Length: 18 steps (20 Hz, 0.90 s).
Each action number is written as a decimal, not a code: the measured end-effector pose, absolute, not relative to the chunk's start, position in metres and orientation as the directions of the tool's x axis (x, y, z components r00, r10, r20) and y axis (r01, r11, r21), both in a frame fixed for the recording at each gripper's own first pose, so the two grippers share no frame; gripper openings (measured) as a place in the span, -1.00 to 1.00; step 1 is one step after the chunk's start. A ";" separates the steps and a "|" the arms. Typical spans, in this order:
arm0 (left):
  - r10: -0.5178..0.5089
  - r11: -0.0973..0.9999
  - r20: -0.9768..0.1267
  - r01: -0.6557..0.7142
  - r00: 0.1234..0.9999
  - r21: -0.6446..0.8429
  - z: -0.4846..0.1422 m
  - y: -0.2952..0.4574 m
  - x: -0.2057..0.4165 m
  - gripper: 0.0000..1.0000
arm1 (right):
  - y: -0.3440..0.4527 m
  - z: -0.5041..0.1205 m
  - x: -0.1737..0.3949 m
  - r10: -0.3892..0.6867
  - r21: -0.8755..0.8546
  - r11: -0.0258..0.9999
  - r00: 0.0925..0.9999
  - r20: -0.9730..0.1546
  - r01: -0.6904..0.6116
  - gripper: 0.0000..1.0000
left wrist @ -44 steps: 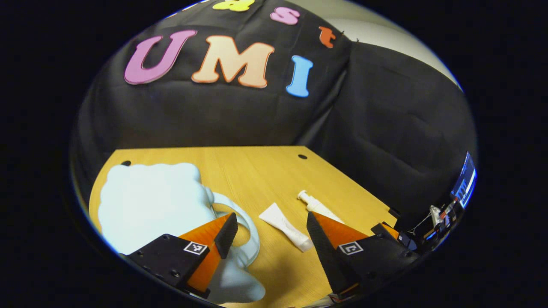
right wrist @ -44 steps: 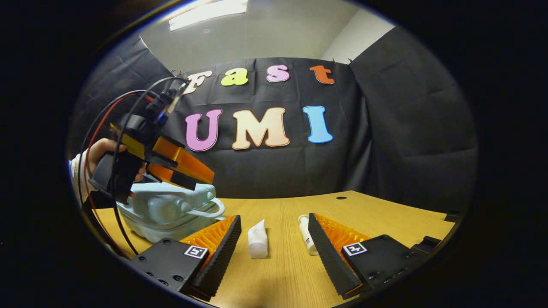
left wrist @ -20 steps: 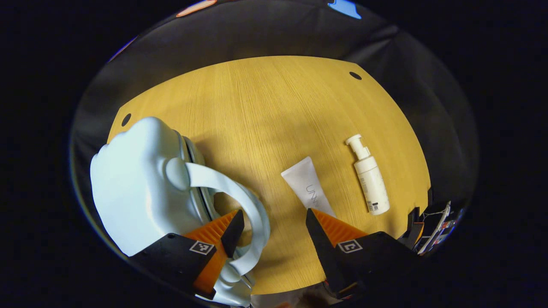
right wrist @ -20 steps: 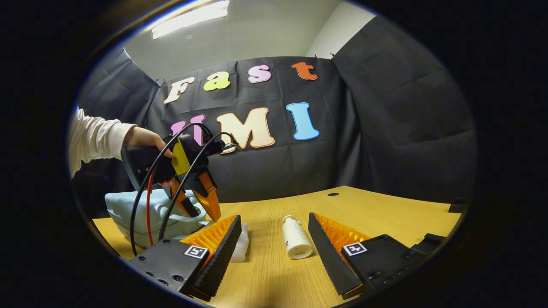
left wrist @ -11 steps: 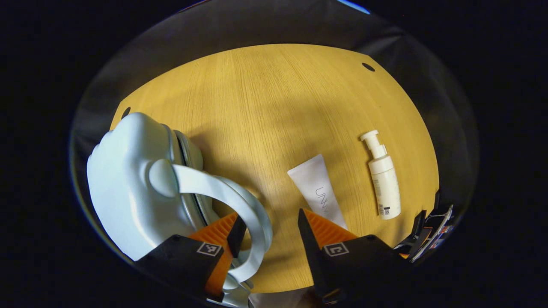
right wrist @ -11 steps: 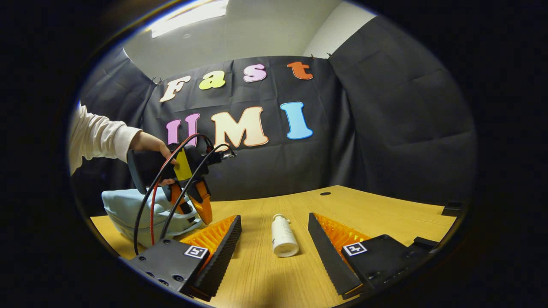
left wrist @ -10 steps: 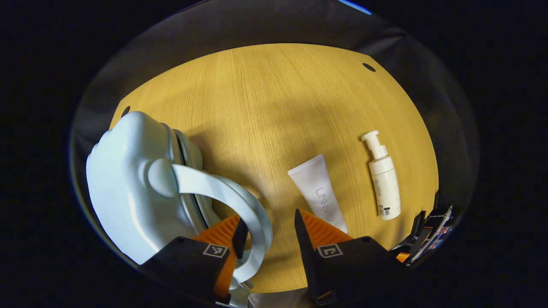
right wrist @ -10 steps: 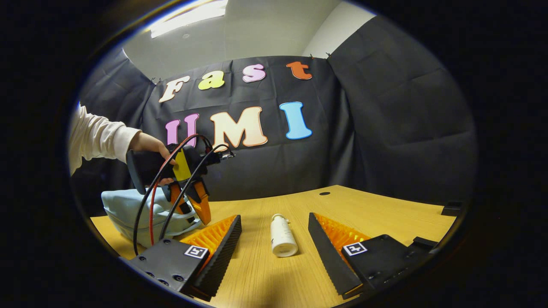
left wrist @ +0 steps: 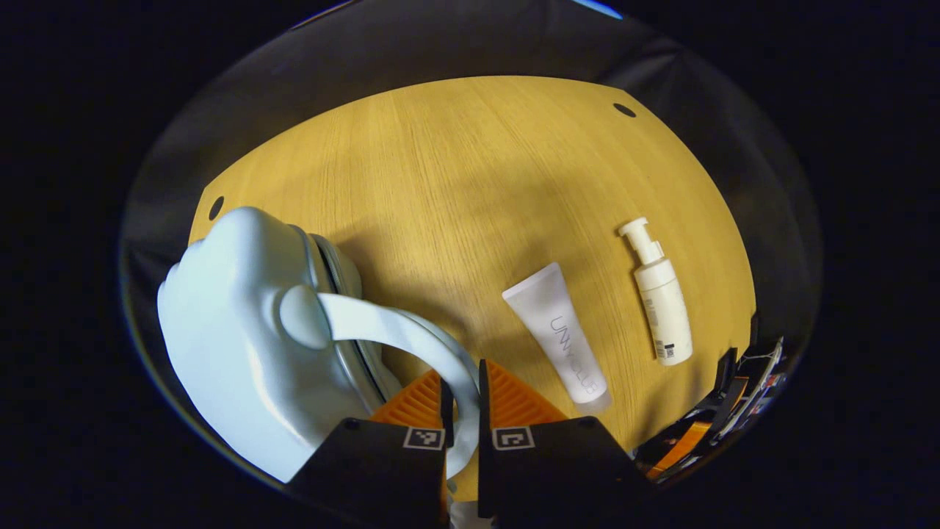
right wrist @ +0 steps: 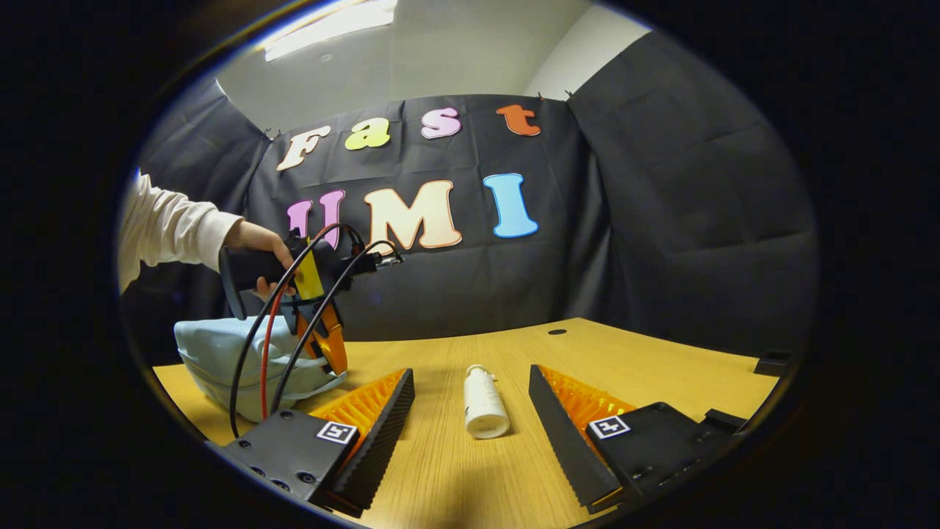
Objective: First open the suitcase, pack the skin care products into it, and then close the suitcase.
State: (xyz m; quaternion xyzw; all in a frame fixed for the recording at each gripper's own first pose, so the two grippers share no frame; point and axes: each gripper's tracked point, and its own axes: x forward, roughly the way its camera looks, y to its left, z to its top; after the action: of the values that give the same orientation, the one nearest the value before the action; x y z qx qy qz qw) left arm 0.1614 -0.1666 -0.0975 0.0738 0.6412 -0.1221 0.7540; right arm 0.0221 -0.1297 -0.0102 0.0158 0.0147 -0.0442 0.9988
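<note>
While the left gripper [left wrist: 463,400] pinches the pale blue suitcase's curved handle [left wrist: 411,342] at lower centre, the suitcase [left wrist: 242,338] sits lower left on the wooden tabletop [left wrist: 470,184]. Right of it lie a white squeeze tube [left wrist: 558,334] and white pump bottle [left wrist: 659,294]; the right gripper [right wrist: 470,419] gapes wide

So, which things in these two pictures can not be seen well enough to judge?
- Suitcase latch or zip state: left gripper view, the near end is behind the left claw, shut on the handle.
- Tube cap: same view, blurred at the lower end.
- Bottle label: right gripper view, too small.
- Suitcase front: right gripper view, behind the cables and the right claw.
</note>
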 end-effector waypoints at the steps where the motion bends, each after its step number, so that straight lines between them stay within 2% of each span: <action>1: -0.104 0.958 -0.985 0.280 0.140 -0.061 -0.092 -0.168 0.160 -0.83 | -0.131 -0.010 0.022 -0.088 0.027 0.996 0.996 -0.029 0.089 0.97; 6: -0.185 0.957 -0.966 0.257 0.180 -0.135 -0.052 -0.172 0.156 -0.99 | -0.129 -0.003 0.023 -0.089 0.029 0.996 0.996 -0.026 0.090 0.97; 12: -0.302 0.946 -0.910 0.208 0.286 -0.249 0.012 -0.159 0.170 -0.98 | -0.112 0.004 0.022 -0.079 -0.019 0.997 0.997 -0.007 0.079 0.97; 17: -0.398 0.917 -0.831 0.157 0.388 -0.366 0.068 -0.122 0.181 -0.99 | -0.102 0.011 0.024 -0.078 -0.050 0.996 0.997 -0.002 0.078 0.97; 18: -0.407 0.913 -0.816 0.148 0.411 -0.381 0.079 -0.111 0.181 -0.99 | -0.100 0.015 0.023 -0.080 -0.050 0.996 0.997 0.005 0.080 0.92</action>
State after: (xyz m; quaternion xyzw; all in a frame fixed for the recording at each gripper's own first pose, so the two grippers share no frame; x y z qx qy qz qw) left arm 0.1811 -0.1110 0.0792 -0.1255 0.5165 -0.1671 0.8304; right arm 0.0231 -0.1003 0.0146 -0.0251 -0.0015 -0.0402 0.9989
